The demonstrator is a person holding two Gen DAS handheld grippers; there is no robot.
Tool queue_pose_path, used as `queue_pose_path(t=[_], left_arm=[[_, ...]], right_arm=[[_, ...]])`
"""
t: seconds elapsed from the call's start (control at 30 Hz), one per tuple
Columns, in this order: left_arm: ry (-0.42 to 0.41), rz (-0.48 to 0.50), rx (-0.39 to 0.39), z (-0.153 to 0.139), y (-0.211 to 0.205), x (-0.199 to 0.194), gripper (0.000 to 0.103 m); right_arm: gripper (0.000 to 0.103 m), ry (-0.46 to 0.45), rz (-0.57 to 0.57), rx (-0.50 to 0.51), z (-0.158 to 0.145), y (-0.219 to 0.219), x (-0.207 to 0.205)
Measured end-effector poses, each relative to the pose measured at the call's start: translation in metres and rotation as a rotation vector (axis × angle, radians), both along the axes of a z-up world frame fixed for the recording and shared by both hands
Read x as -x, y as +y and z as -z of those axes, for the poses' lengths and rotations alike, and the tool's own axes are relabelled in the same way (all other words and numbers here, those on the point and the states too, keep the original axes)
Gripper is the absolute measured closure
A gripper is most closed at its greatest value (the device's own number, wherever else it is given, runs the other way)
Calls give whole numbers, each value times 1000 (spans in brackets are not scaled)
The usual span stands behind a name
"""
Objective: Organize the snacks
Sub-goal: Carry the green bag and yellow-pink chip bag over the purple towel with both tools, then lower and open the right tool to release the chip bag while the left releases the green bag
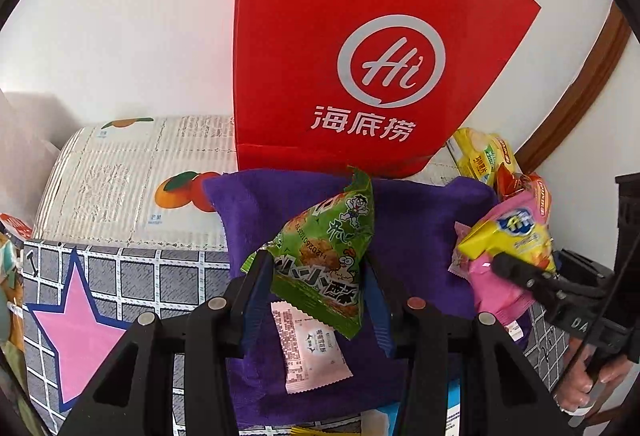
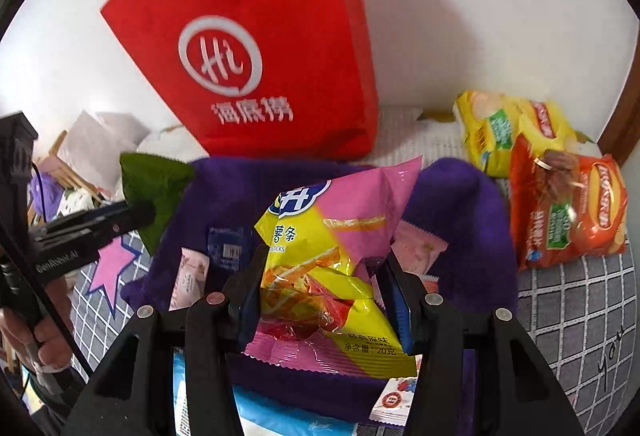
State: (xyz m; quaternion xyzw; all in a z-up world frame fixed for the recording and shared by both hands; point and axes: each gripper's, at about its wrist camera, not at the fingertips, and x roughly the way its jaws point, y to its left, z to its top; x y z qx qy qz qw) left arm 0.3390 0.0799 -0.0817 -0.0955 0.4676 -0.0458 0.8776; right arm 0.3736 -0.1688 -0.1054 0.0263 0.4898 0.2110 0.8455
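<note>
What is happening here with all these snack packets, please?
A person is sorting snacks with a handheld gripper in each hand. The left gripper is shut on a green triangular snack packet, and the right gripper is shut on a pink and yellow potato stick bag. Both are held above a purple towel, where small pink packets lie. A red bag stands behind, with two chip bags at the right.

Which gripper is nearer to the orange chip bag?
Right. The right gripper, holding the pink-yellow fries bag, is beside the orange chip bag; the left gripper is farther away.
</note>
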Motion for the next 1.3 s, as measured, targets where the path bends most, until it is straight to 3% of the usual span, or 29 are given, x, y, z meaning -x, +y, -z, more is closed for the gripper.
queue_pose_path(t=[0.43,1.13,1.3], left_arm=[[14,2,8,0,2,0,60],[30,34,4,5,-9,3,60],[33,36,0,6,-10,2,60]], right_arm=[[50,40,-100,63,17,27,4],[49,115,-119,146,46,44,-3],[40,111,-90,142,46,41,-6]])
